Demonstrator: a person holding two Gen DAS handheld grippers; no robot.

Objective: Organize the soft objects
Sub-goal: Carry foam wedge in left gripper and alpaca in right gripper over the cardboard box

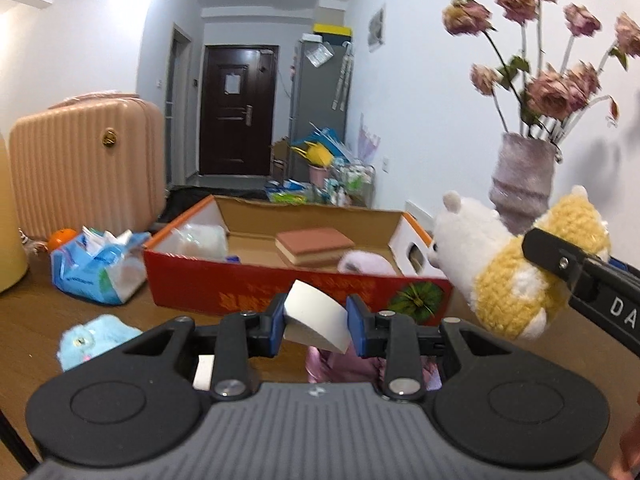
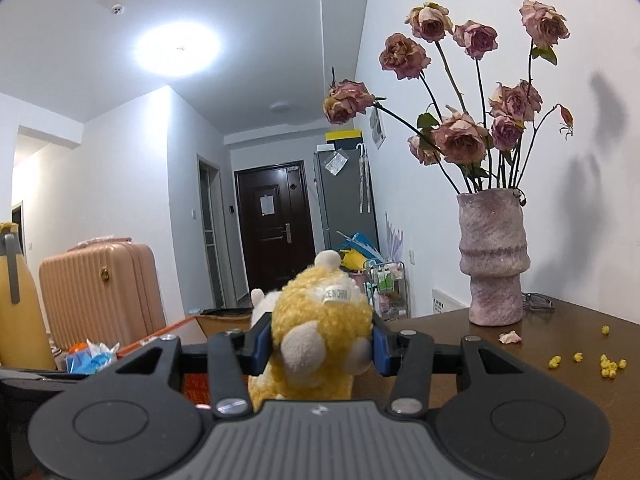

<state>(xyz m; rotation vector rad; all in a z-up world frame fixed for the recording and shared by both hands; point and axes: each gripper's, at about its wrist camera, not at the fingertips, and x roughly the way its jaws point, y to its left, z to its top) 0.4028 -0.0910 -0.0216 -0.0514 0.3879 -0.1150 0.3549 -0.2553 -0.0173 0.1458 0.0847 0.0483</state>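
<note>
My left gripper (image 1: 316, 320) is shut on a white foam wedge (image 1: 316, 314), held above the table just in front of the red cardboard box (image 1: 240, 288). The box holds a brown sponge block (image 1: 314, 246), a pink fuzzy item (image 1: 364, 262) and a white bagged item (image 1: 200, 238). My right gripper (image 2: 320, 348) is shut on a yellow-and-white plush animal (image 2: 320, 320). That plush (image 1: 508, 264) hangs at the box's right end, head toward the box. A light-blue plush (image 1: 90, 340) lies on the table at the left. Pink cloth (image 1: 332, 364) shows below the left fingers.
A pink vase of dried roses (image 2: 494, 260) stands at the right on the wooden table (image 2: 560, 344), with yellow crumbs (image 2: 604, 364) and glasses (image 2: 538, 302) nearby. Left of the box are a blue tissue pack (image 1: 100, 264), a pink suitcase (image 1: 88, 160) and a yellow bottle (image 2: 20, 300).
</note>
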